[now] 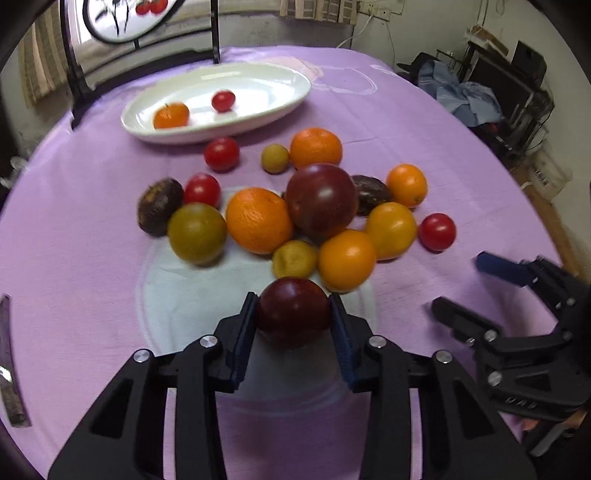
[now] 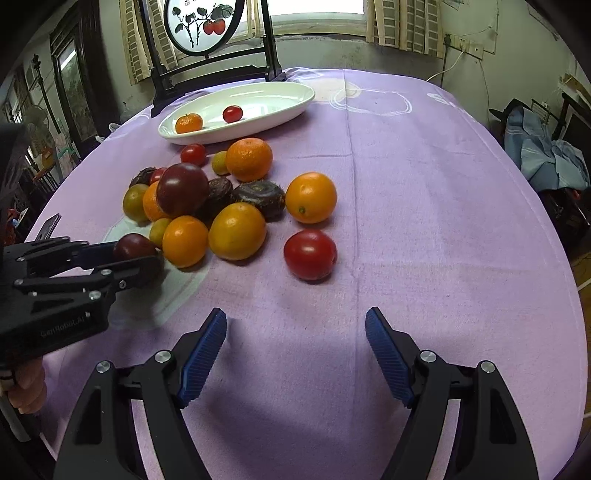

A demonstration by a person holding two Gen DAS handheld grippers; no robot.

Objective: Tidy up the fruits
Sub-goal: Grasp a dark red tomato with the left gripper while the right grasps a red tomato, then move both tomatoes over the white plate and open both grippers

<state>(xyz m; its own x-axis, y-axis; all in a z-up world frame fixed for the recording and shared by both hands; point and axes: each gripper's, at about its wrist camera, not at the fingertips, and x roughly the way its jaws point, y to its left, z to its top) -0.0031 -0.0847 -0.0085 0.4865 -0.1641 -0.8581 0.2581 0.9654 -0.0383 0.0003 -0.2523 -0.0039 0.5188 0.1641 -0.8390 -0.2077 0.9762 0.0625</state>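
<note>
A round table under a lilac cloth (image 2: 424, 206) fills both views, with a striped-curtained window and a dark-framed painted screen (image 2: 205, 26) beyond its far edge. The left gripper (image 1: 294, 314) has its blue pads pressed on either side of a dark red plum (image 1: 294, 312) — the fruit is near-round, with no clear long axis, and sits between the fingertips at the near edge of the fruit pile (image 1: 295, 206). Ahead of those fingers, past the pile, a white oval dish (image 1: 288, 99) lies with its long axis slanting up to the right, holding a mandarin (image 1: 171, 115) and a small tomato (image 1: 223, 100). The right gripper (image 2: 295, 325) stands spread over bare cloth, a red tomato (image 2: 309, 254) just beyond its tips. Only the right wrist view shows the person's hand (image 2: 26, 387) on the left tool's handle.
</note>
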